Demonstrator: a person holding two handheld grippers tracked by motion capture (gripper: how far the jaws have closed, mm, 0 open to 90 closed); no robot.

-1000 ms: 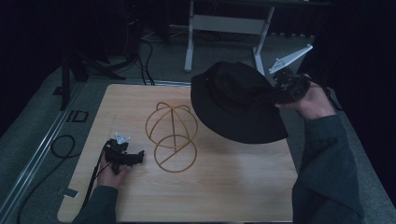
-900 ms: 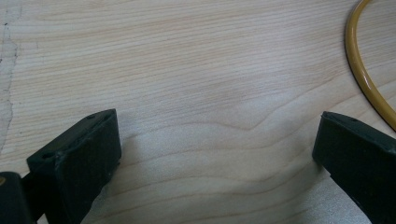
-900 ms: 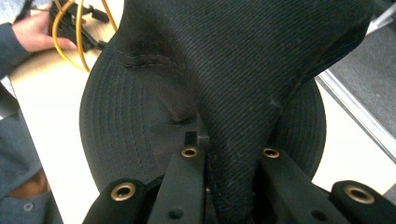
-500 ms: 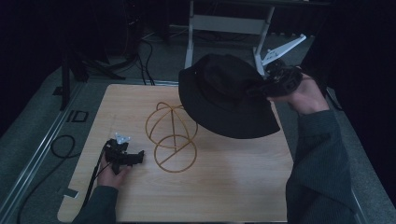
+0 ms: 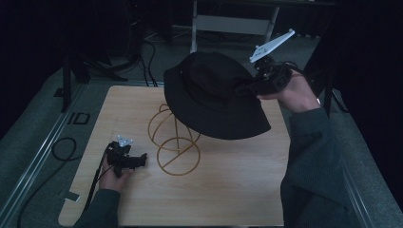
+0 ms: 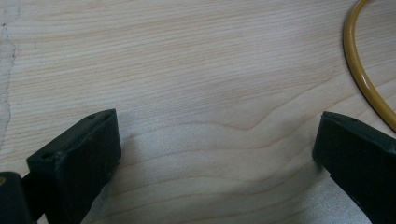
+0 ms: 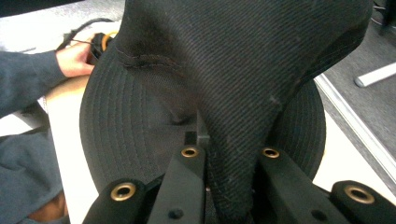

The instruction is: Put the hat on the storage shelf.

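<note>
A black bucket hat [image 5: 214, 97] hangs in the air above the yellow wire hat stand [image 5: 173, 137], covering the stand's top right part. My right gripper [image 5: 249, 88] is shut on the hat's crown at its right side; in the right gripper view the dark fabric [image 7: 233, 93] is pinched between the two jaws. My left gripper [image 5: 140, 159] rests on the wooden table [image 5: 228, 190] left of the stand's ring base. Its jaws stand wide apart over bare wood, and the yellow ring [image 6: 362, 70] curves past at the upper right.
Black cables [image 5: 62, 147] lie on the grey floor left of the table. A white metal frame [image 5: 233, 21] stands behind the table's far edge. The person's right sleeve [image 5: 313, 166] hangs over the table's right side.
The right gripper has carried the hat up and to the left, so it now hangs over the stand. The left gripper has stayed put.
</note>
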